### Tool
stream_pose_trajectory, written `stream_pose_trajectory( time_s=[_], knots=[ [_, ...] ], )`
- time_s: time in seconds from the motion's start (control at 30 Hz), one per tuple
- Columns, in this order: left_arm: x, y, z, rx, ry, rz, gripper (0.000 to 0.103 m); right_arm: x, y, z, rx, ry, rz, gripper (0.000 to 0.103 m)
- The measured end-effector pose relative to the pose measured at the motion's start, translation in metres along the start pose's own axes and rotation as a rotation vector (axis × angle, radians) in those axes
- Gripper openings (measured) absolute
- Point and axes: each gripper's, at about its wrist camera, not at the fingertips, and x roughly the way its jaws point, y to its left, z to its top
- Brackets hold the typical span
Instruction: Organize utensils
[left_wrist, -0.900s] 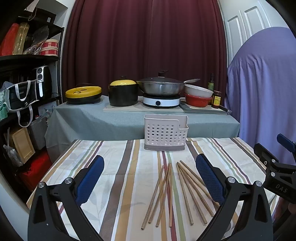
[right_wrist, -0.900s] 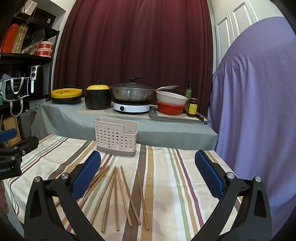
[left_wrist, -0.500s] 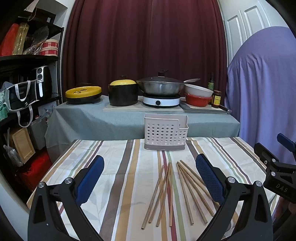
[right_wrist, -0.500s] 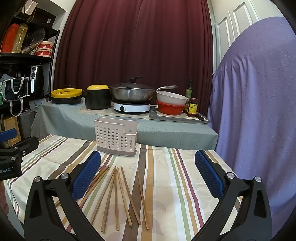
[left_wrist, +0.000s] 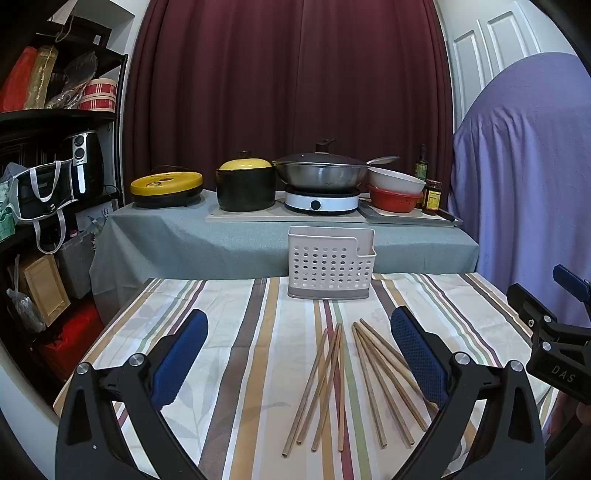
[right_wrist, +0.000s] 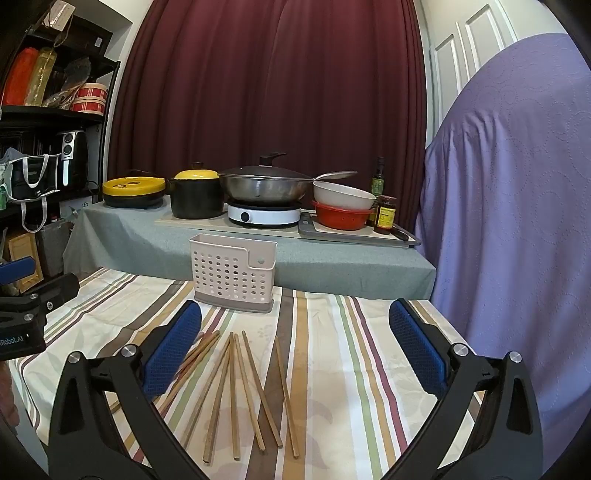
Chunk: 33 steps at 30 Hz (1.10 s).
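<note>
1. Chopsticks (left_wrist: 354, 384): wooden, eight counted, lying loose on the striped tablecloth (left_wrist: 240, 354) in two fanned groups; tips point toward 12 o'clock. In the left wrist view they sit between the blue pads, nearer the right pad. In the right wrist view (right_wrist: 236, 391) they lie toward 7 o'clock of centre, some passing under the left pad.
2. Utensil holder (left_wrist: 330, 267): pale perforated plastic caddy, upright at 12 o'clock of the chopsticks, near the table's far edge, apart from them; also seen at (right_wrist: 232, 273).
3. Left gripper (left_wrist: 299, 362): jaws spread wide, holding nothing, above the cloth.
4. Right gripper (right_wrist: 295, 354): jaws spread wide, holding nothing; its body shows at 3 o'clock in the left wrist view.
5. Background counter (left_wrist: 166, 236): grey-covered, at 12 o'clock, bearing a yellow-lidded pot (left_wrist: 245, 181), a wok (left_wrist: 321, 173) and stacked bowls (left_wrist: 395, 188).
</note>
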Motion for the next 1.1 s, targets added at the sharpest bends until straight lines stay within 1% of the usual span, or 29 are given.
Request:
stream_pose_trajectory(
  time_s=[0.57,0.63,0.7,0.8,0.87,1.03,1.07,1.1],
  knots=[
    [0.001,0.000,-0.001,0.003,0.001,-0.003,0.097,0.001,0.000,-0.001,0.002,0.001,0.003,0.099],
    [0.003,-0.003,-0.010,0.006,0.007,-0.004,0.097,0.001,0.000,-0.001,0.001,0.005,0.002,0.099],
    [0.009,-0.003,-0.007,0.009,0.014,-0.005,0.097,0.003,0.001,-0.002,0.001,0.013,0.004,0.099],
    [0.017,-0.002,-0.012,0.022,0.036,-0.012,0.097,0.010,0.001,-0.007,0.006,0.030,0.015,0.099],
    [0.025,-0.003,-0.021,0.020,0.062,-0.024,0.097,0.016,0.000,-0.015,0.005,0.042,0.032,0.099],
    [0.044,0.006,-0.047,0.011,0.169,-0.019,0.097,0.034,-0.004,-0.045,-0.002,0.093,0.058,0.099],
    [0.046,0.008,-0.050,0.029,0.185,-0.013,0.097,0.037,-0.004,-0.051,-0.002,0.101,0.064,0.099],
    [0.049,0.009,-0.052,0.065,0.171,0.003,0.097,0.041,-0.004,-0.058,-0.004,0.111,0.070,0.098]
  ],
)
